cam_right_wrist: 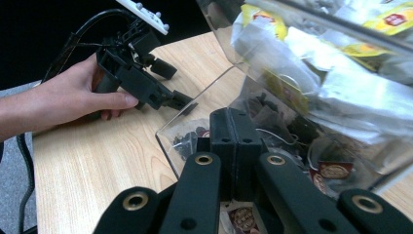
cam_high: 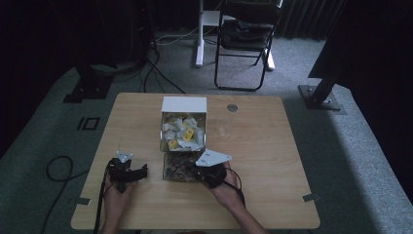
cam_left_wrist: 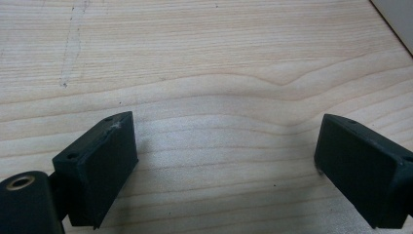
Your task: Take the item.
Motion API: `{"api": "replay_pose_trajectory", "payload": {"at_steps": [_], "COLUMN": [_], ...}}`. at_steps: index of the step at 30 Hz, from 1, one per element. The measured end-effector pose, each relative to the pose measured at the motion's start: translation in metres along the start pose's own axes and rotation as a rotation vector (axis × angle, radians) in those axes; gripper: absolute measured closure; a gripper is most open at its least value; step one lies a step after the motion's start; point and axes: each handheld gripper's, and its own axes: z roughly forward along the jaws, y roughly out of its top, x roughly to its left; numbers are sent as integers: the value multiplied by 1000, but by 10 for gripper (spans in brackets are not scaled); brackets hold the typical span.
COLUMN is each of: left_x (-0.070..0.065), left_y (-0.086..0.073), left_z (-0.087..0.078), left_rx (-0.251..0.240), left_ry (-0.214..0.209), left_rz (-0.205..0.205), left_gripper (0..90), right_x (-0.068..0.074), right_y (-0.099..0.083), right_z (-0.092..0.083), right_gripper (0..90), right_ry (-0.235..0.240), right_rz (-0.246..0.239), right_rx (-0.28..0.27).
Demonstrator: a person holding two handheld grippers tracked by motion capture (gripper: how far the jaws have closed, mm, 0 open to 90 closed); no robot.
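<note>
Landmark is the clear two-tier acrylic bin mid-table on the pale wooden table: upper tier holds white and yellow sachets, lower tier holds small dark brown packets. Right gripper sits at the open front of the lower tier, jaws pressed flat together; from the right gripper view nothing readable is pinched between them, though a brown-labelled packet lies just under the linkage, so I can't rule out a thin edge caught there. High view puts that gripper touching or just at the bin's front-right corner, hand behind it. Left gripper is parked on the table to the left of the bin, well clear of it; the left gripper view shows its jaws wide apart with bare wood between, holding nothing. No packet or sachet lies on the table outside the bin. My read: early stage, a pick from the lower tier is in hand at best, not confirmed. Left to do: secure one dark packet, lift it clear of the bin mouth, place it wherever it goes. Left side hasn't contributed yet.
</note>
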Motion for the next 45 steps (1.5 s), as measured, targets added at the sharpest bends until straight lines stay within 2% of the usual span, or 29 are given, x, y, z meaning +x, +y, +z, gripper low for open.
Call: {"api": "replay_pose_trajectory", "payload": {"at_steps": [7, 28, 45], "left_x": [0, 0, 0], "left_y": [0, 0, 0], "left_z": [0, 0, 0], "left_rx": [0, 0, 0], "left_ry": [0, 0, 0], "left_rz": [0, 0, 0], "left_gripper": [90, 90, 90], "right_x": [-6, -17, -33], "right_y": [-2, -5, -6], "right_z": [-10, -33, -52], "right_gripper": [900, 900, 900], "right_ry": [-5, -47, -99], "right_rz": [21, 32, 49], "right_rx": [-11, -29, -46]}}
